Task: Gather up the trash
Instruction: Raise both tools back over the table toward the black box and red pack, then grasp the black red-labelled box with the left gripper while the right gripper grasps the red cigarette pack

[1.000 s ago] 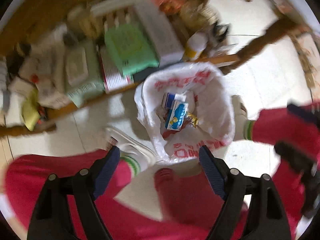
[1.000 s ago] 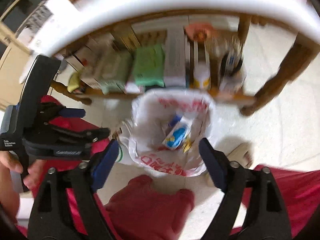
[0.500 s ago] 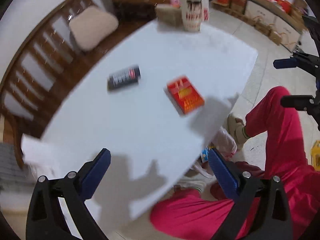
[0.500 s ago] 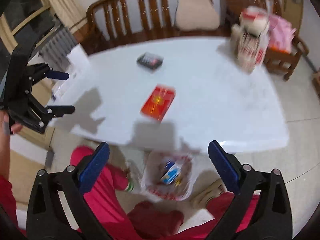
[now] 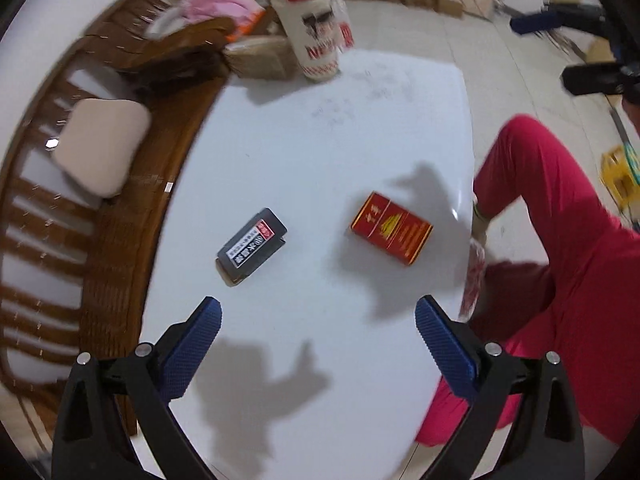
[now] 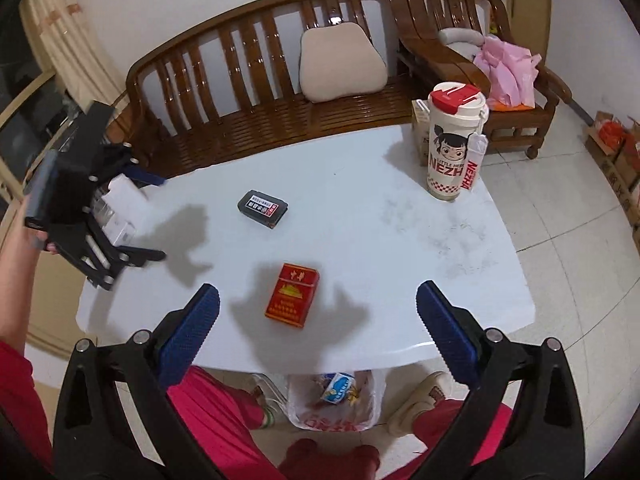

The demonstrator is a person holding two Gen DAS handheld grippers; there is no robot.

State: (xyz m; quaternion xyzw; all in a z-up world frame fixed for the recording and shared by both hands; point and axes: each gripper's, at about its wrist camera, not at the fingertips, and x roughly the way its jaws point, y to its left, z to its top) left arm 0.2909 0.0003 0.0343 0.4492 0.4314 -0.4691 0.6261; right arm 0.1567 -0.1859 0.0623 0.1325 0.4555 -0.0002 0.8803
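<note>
White tabletop [image 5: 320,152] in left wrist view: left hand-held gripper [image 5: 316,344] spread, empty, above black box [image 5: 252,251] and red pack [image 5: 391,227]. Right wrist view: right hand-held gripper [image 6: 318,332] spread over red pack [image 6: 293,294], likely next pick; trash bag [image 6: 334,404] waits under tabletop edge for drops.
</note>
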